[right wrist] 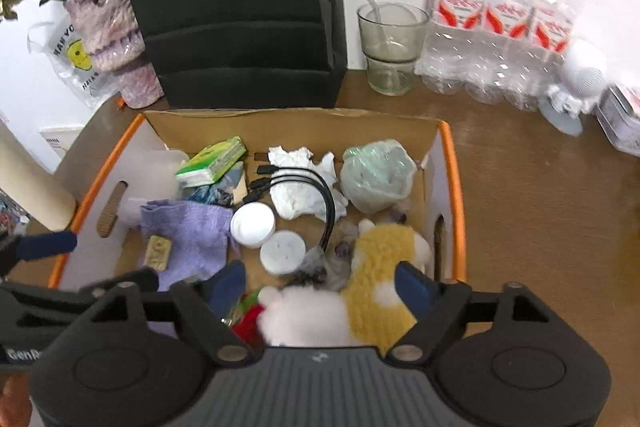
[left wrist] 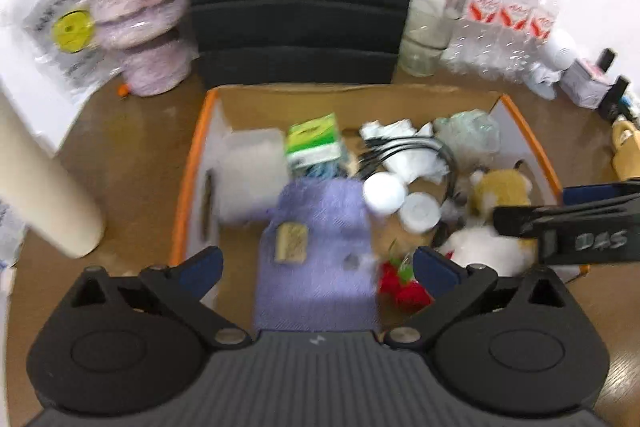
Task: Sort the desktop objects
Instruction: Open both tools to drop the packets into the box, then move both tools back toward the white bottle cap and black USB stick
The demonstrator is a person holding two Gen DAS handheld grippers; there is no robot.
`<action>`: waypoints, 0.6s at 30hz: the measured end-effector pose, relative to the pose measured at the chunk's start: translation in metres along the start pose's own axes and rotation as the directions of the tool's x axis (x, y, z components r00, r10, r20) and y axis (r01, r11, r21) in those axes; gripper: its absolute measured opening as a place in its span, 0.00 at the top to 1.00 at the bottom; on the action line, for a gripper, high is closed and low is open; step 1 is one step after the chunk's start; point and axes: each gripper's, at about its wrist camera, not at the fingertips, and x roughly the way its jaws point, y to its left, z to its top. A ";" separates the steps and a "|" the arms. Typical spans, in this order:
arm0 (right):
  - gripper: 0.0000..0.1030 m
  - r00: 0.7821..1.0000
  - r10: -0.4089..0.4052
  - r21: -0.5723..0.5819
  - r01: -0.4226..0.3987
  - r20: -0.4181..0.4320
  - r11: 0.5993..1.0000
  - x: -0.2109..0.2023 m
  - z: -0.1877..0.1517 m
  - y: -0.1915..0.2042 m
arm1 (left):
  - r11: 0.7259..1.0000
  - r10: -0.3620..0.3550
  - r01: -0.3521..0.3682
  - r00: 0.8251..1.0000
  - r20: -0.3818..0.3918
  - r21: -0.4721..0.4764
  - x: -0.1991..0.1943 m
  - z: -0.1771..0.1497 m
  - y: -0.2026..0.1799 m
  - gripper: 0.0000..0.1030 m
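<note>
Desktop objects lie heaped in the orange-rimmed cardboard box (right wrist: 454,163) that sits near the tabletop's back edge, in front of a black organizer (right wrist: 236,7). Your left gripper (left wrist: 318,267) hangs over the box's near left part with its jaws wide apart, above a purple cloth (left wrist: 320,255) they do not touch. Your right gripper (right wrist: 320,287) stands spread too, over the yellow-and-white plush toy (right wrist: 380,267) at the near right, gripping nothing. Deeper in the box you can see a green tissue pack (right wrist: 214,161), crumpled white paper (right wrist: 300,187), a black cable (right wrist: 320,195) and two white lids (right wrist: 253,225). Water bottles (right wrist: 504,27) and a glass (right wrist: 390,47) stand along the back edge.
</note>
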 end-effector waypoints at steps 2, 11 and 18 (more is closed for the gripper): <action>0.12 0.999 -0.041 0.002 0.041 0.014 0.999 -0.014 -0.006 0.000 | 0.999 0.031 -0.031 1.000 0.000 -0.020 -0.013 -0.005 0.001 0.00; 0.07 0.983 0.016 -0.022 -0.012 0.184 1.000 -0.072 -0.050 0.012 | 0.987 0.147 -0.157 0.958 0.246 0.024 -0.077 -0.047 -0.013 0.00; 0.02 0.882 -0.049 -0.043 0.078 0.469 0.996 -0.098 -0.119 0.021 | 0.996 0.093 -0.091 0.912 0.400 -0.025 -0.096 -0.099 -0.018 0.00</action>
